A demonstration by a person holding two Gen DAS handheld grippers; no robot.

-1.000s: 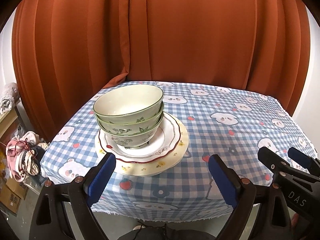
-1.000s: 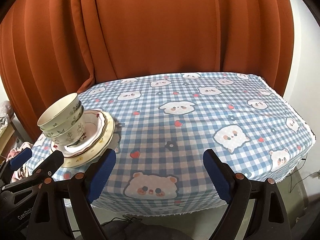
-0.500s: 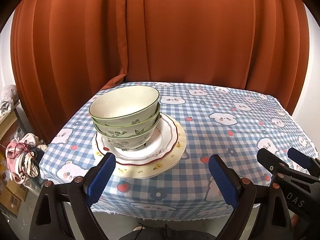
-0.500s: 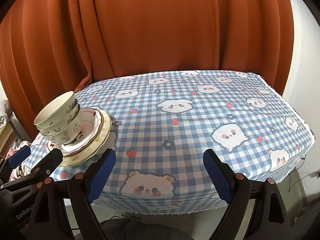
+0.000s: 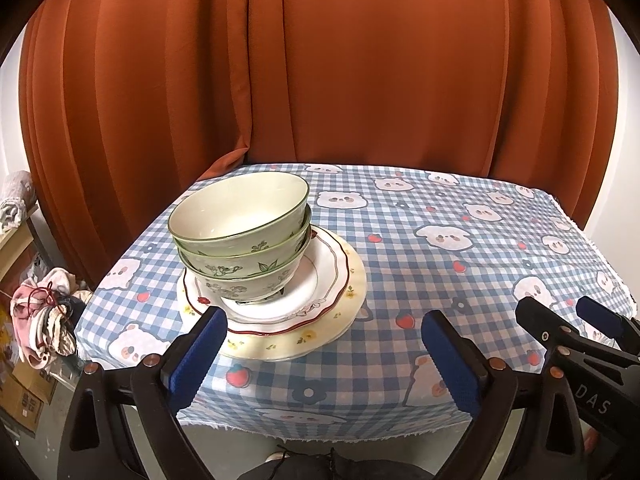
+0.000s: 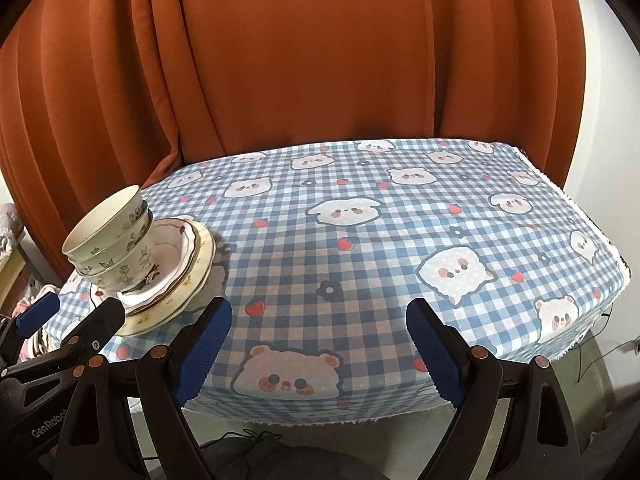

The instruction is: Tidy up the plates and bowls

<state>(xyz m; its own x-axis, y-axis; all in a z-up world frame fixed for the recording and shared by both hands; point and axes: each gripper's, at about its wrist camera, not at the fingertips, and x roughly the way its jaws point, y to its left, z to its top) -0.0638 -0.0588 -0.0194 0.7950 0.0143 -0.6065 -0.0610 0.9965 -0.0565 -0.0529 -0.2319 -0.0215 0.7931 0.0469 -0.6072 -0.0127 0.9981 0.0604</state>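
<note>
Now my left hand-held gripper (image 5: 320, 344) is opening its jaws, empty, before three nested bowls (image 5: 244, 240) stacked on plates (image 5: 332, 308) near the surface's near-left corner. My right hand-held gripper (image 6: 318, 338) hangs released. I judge everything stacked; next, withdraw without nudging.

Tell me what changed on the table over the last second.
Little changed. The left claw is opening a bit wider, with nothing between its pads, and the dishes sit slightly lower left in its view. The three stacked bowls stay on the two plates. The right claw stays open and empty over the checked tablecloth.
</note>
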